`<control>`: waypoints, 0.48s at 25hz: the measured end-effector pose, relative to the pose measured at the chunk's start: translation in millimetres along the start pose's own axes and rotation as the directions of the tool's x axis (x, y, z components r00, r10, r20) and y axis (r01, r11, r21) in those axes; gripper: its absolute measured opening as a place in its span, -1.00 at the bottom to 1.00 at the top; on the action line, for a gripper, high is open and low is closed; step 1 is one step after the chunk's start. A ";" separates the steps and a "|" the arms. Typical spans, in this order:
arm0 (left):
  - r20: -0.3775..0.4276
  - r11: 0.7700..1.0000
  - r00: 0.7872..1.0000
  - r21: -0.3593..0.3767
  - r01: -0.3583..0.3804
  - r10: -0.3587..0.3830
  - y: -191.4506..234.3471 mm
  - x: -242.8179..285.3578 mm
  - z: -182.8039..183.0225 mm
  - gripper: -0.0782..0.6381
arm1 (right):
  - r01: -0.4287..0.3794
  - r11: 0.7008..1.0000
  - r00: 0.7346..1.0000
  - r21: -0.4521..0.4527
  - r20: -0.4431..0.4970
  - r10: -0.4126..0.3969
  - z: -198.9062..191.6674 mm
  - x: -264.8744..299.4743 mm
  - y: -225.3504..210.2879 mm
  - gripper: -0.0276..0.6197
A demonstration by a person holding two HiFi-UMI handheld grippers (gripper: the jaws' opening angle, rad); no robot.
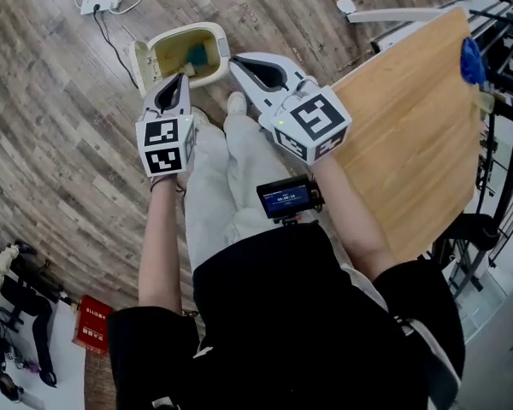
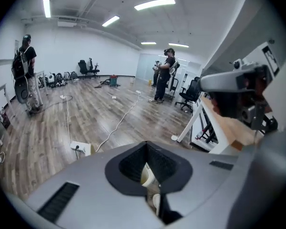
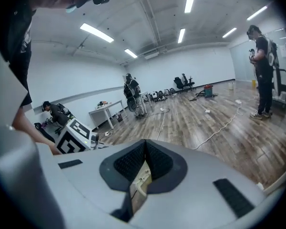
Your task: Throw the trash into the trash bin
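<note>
In the head view, the left gripper [image 1: 180, 79] and the right gripper [image 1: 235, 60] hang over the open trash bin [image 1: 188, 28] on the wooden floor [image 1: 60, 143], and a teal piece of trash [image 1: 195, 55] lies inside it. In the left gripper view the jaws are pressed together with nothing between them. The right gripper view shows the same.

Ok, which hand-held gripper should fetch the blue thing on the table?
Right, probably. The right hand-held gripper hangs next to the table, which carries the blue thing at its far edge. The left hand-held gripper is on the side away from it. Both are shut, empty.
</note>
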State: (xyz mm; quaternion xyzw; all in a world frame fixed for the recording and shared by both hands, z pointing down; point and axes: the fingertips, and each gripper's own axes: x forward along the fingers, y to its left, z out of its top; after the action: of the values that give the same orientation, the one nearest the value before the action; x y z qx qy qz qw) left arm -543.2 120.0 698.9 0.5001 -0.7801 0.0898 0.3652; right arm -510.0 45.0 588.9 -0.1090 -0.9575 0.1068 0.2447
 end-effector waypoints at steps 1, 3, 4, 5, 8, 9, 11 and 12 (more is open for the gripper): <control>0.022 1.000 1.000 0.010 -0.008 0.008 -2.5 -24.7 12.6 -0.76 | 0.000 1.000 1.000 -0.008 0.016 0.000 12.2 -9.9 8.1 -0.92; 0.069 0.999 0.997 0.018 -0.026 0.025 -11.0 -71.2 38.7 -0.76 | 0.006 1.000 0.999 -0.028 0.035 -0.005 33.7 -35.0 18.4 -0.92; 0.101 0.999 0.994 0.021 -0.037 0.034 -14.9 -90.4 55.3 -0.76 | 0.015 0.999 0.999 -0.043 0.051 -0.013 47.0 -48.1 18.8 -0.92; 0.133 0.998 0.990 0.027 -0.051 0.047 -17.8 -108.5 71.3 -0.76 | 0.025 0.998 0.997 -0.054 0.072 -0.021 60.7 -61.1 18.1 -0.92; 0.198 0.995 0.976 0.031 -0.099 0.091 -25.8 -158.5 96.9 -0.76 | 0.063 0.997 0.991 -0.036 0.118 -0.059 82.6 -100.8 15.3 -0.92; 0.214 0.994 0.972 0.018 -0.107 0.101 -28.4 -172.0 99.5 -0.76 | 0.079 0.996 0.990 -0.030 0.121 -0.075 84.5 -112.7 14.2 -0.92; 0.249 0.993 0.962 -0.024 -0.112 0.114 -30.1 -198.5 99.6 -0.76 | 0.096 0.995 0.986 -0.032 0.137 -0.091 89.5 -131.5 18.0 -0.92; 0.268 0.993 0.956 -0.047 -0.111 0.119 -29.5 -211.4 98.7 -0.76 | 0.093 0.995 0.984 -0.036 0.157 -0.087 94.8 -138.3 23.0 -0.92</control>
State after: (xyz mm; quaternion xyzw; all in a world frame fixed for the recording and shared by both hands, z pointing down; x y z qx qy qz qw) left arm -516.3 206.9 482.0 0.4556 -0.8517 0.0294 0.2571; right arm -434.5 16.4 440.1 -0.0623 -0.9797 0.0833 0.1716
